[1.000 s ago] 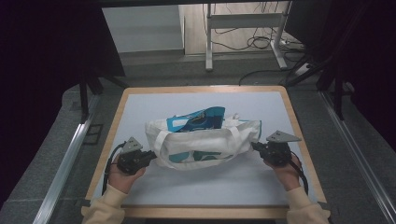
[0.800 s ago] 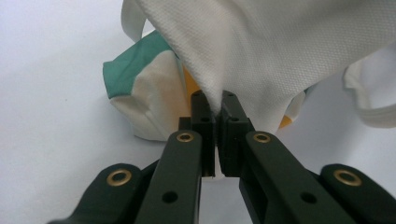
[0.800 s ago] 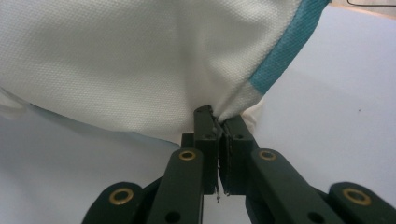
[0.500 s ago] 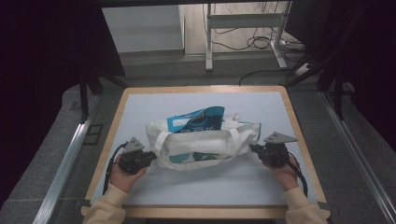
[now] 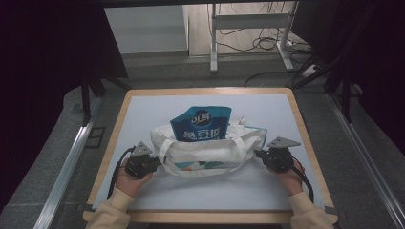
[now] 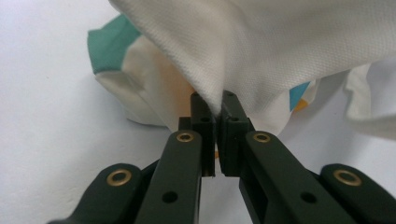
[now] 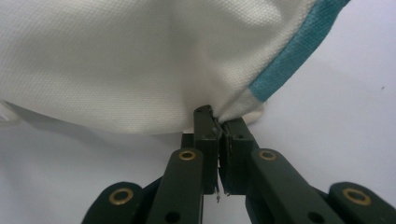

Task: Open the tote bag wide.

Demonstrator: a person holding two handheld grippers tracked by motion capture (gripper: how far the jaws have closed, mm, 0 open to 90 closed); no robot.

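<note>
The tabletop point(image 5: 143, 200) carried a white tote bag point(image 5: 205, 152) stretched between the two sets of jaws, with a blue pouch point(image 5: 201, 123) standing out of its mouth beyond them. The left gripper point(image 5: 152, 163) had its jaws closed tight on the bag's left edge; the right gripper point(image 5: 261, 155) had its jaws closed tight on the right edge.

Judgement: the step in hand appeared to be holding or lifting the bag by both ends. To do it well, both grips should hold firm and both hands should rise level together, lest the pouch tip out.

The high view showed the whole bag, the pouch and both hands. The left gripper view showed what that view could not: white cloth point(image 6: 261, 51) pinched to a narrow fold directly between the jaw tips. The right gripper view likewise showed the cloth point(image 7: 140, 60) nipped at the tips, with a teal trim point(image 7: 299, 44) just right of them.
</note>
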